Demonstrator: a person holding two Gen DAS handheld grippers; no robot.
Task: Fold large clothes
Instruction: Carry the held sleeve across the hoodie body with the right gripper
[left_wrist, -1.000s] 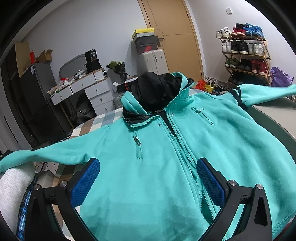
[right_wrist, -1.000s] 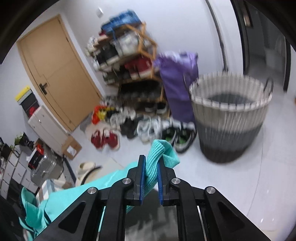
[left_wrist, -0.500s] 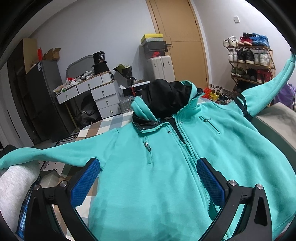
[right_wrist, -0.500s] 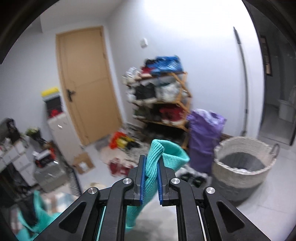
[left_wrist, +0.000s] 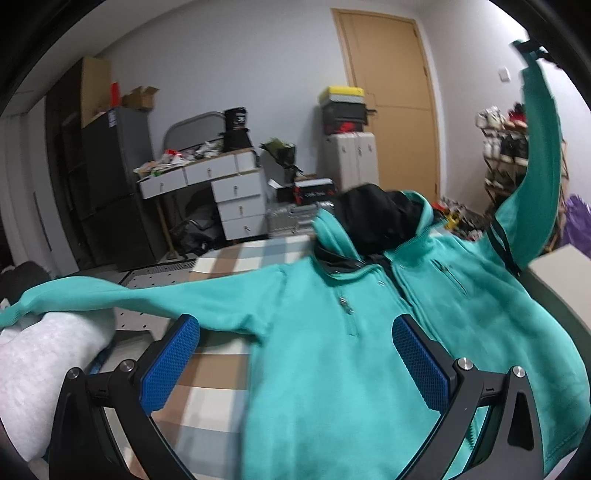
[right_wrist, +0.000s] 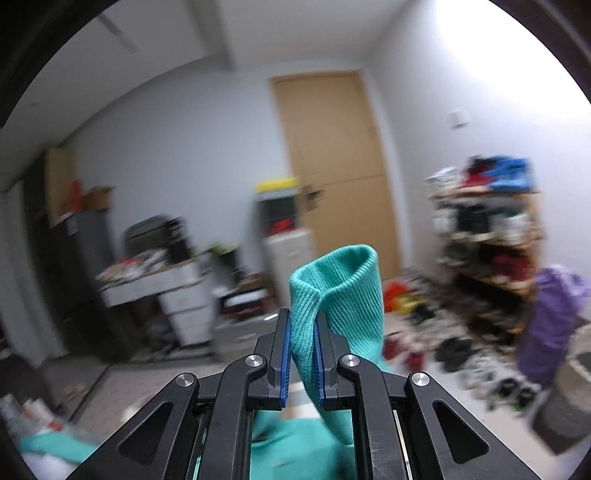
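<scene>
Both views are heavy fisheye, so there's a black ring around each frame and straight lines like the door (left_wrist: 391, 107) bow outward toward the edges. Lighting is flat, cool indoor light with no hard shadows anywhere. In the right wrist view there's a blown-out white patch on the wall at top right, total glare there. That view is also pretty smeared: the shoe rack (right_wrist: 487, 236), the drawers and the floor clutter are all motion-blurred, while the fingers (right_wrist: 282, 354) and the ribbed teal cuff (right_wrist: 340, 284) up close stay sharp. The left wrist view is cleaner, just slightly soft on the teal hoodie (left_wrist: 332, 332) and shoe rack side.
</scene>
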